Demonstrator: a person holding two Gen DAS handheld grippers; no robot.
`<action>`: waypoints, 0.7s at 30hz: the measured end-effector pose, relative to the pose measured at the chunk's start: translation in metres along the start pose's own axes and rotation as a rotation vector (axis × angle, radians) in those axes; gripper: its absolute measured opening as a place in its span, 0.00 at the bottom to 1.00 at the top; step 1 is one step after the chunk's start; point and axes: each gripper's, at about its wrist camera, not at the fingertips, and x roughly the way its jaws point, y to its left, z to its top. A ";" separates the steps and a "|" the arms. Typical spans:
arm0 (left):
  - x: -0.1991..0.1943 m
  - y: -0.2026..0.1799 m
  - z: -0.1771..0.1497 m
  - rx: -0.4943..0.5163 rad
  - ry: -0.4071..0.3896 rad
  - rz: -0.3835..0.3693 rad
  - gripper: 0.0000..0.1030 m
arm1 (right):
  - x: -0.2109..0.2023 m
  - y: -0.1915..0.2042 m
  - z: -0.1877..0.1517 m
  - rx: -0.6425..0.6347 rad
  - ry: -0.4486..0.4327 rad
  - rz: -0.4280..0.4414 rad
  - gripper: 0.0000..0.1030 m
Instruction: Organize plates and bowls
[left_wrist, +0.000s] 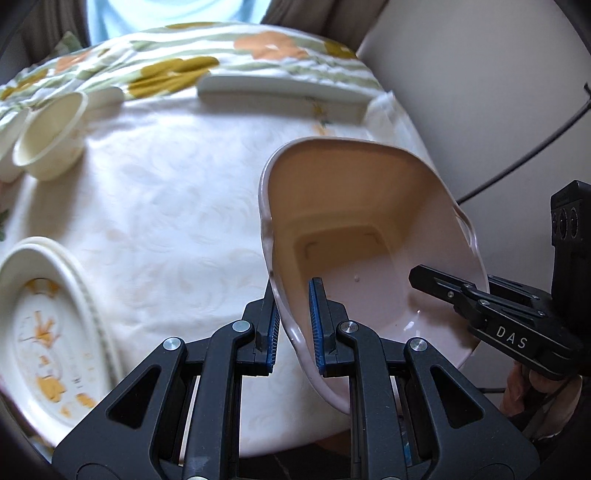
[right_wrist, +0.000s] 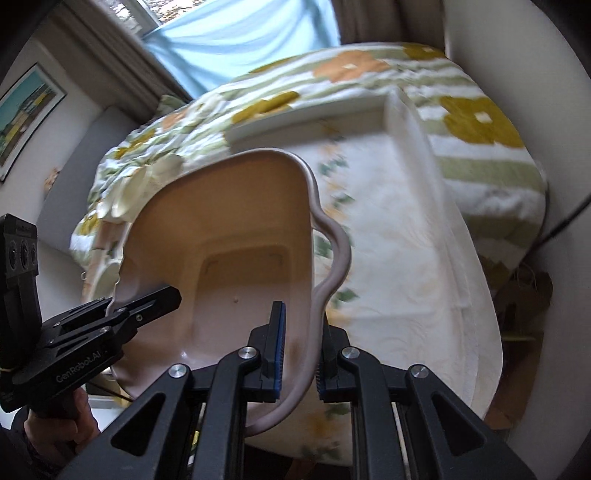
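Bowl (left_wrist: 369, 236): pale pink, squarish, wavy rim — lifted and tilted
Left hand-held gripper (left_wrist: 293, 325): clamped on its rim
Right hand-held gripper (right_wrist: 299, 354): clamped on opposite rim

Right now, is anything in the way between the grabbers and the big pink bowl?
No. The left gripper and the right gripper each already clamp the pink bowl by opposite rims, one finger inside and one outside, holding it above the table.
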 end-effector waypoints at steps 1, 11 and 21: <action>0.006 -0.002 -0.002 0.005 0.007 0.001 0.13 | 0.005 -0.005 -0.002 0.004 0.000 -0.005 0.12; 0.038 -0.009 -0.007 0.040 0.027 0.030 0.13 | 0.024 -0.026 -0.014 0.030 -0.005 -0.008 0.12; 0.049 -0.024 -0.001 0.109 0.032 0.111 0.60 | 0.030 -0.037 -0.017 0.100 0.011 0.038 0.12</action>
